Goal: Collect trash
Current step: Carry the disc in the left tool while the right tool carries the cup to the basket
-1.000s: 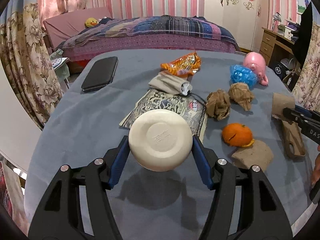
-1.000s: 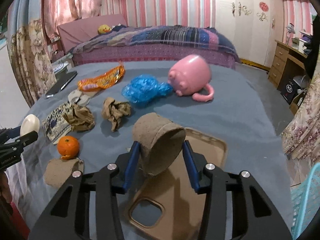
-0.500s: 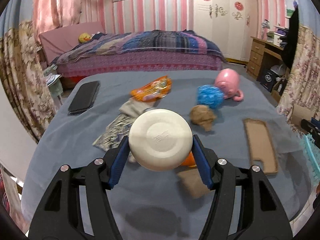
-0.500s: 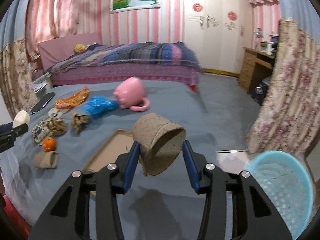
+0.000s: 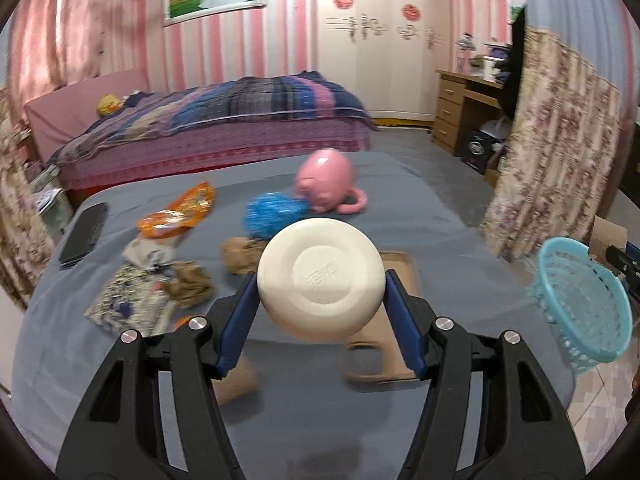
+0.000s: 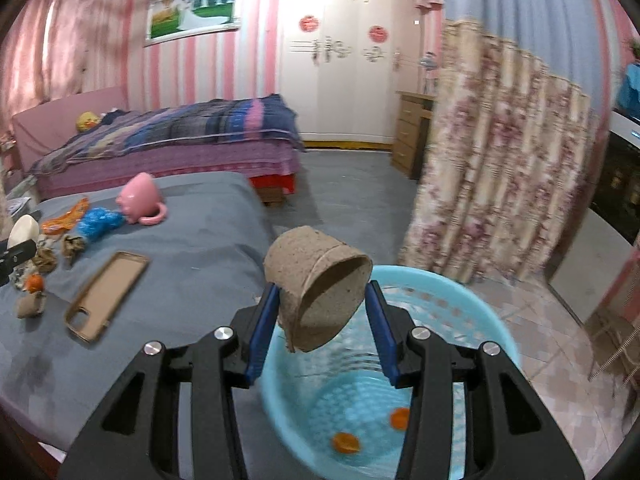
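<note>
In my left hand-held gripper (image 5: 322,286) I am pinching one round cream-white disc (image 5: 321,278), held above the grey table (image 5: 400,208), with the blue pads pressed on its two sides. My right hand-held gripper (image 6: 323,310) pinches one brown cardboard tube (image 6: 316,286), and it is above the light blue basket (image 6: 472,300), which stands on the tiled floor just beside the table edge. Inside the basket I count two small orange pieces (image 6: 346,442), both lying on the bottom; nothing more I can make out there, because the picture is blurred. On the table I count, from the right wrist view, one pink pig-shaped mug (image 6: 140,198) lying on its side, one blue crumpled bag (image 6: 98,222) touching it, one orange snack wrapper (image 6: 66,216), two brown crumpled paper balls (image 6: 72,246), one orange fruit (image 6: 34,282), one more brown cardboard tube piece (image 6: 30,306) near the table edge, and one tan phone case (image 6: 106,296) lying flat with its inside up. In the left wrist view I see also one dark phone (image 5: 84,234) at the far left of the table, and one patterned flat packet (image 5: 128,298) lying beside the paper balls.
</note>
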`<state>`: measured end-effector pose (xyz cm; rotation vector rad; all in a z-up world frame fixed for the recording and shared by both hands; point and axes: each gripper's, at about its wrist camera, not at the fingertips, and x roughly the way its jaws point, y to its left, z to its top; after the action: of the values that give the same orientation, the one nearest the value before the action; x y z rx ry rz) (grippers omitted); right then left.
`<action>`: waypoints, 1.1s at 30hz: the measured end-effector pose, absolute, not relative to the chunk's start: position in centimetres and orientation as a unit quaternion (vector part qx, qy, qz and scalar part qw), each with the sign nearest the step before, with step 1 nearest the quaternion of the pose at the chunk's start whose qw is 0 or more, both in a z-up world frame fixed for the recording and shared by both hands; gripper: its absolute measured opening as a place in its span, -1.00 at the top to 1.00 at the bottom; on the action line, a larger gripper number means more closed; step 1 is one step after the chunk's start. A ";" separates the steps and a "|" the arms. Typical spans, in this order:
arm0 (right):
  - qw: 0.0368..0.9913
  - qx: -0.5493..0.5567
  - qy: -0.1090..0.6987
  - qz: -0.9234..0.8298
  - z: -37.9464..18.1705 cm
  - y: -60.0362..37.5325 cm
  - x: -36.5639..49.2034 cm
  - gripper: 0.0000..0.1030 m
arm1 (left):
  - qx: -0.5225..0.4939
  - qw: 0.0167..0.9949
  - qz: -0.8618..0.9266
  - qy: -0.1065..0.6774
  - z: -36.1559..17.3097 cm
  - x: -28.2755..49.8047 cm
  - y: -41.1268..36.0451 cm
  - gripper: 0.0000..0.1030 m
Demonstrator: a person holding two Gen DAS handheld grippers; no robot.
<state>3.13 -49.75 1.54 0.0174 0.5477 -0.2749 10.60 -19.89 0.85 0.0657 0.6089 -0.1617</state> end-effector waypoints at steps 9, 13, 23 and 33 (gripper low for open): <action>0.943 0.018 0.258 -0.208 1.4 -54.0 -1.0 0.13 | 0.070 0.938 -0.184 0.286 0.1 9.4 -30.2 -0.19; 0.937 0.027 0.264 -0.227 0.2 -55.1 -1.9 0.13 | 0.087 0.927 -0.227 0.287 -0.9 8.8 -34.4 -0.19; 0.924 0.063 0.265 -0.268 -1.6 -58.9 -3.2 0.13 | 0.114 0.904 -0.300 0.281 -1.9 8.4 -42.7 -0.19; 0.918 0.070 0.267 -0.285 -2.2 -60.2 -3.4 0.13 | 0.133 0.891 -0.333 0.279 -2.5 9.4 -47.5 -0.49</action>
<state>-3.39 -60.25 -2.22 0.1436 0.5490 -0.5865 9.35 -47.53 -2.54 0.2759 0.5792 -0.6916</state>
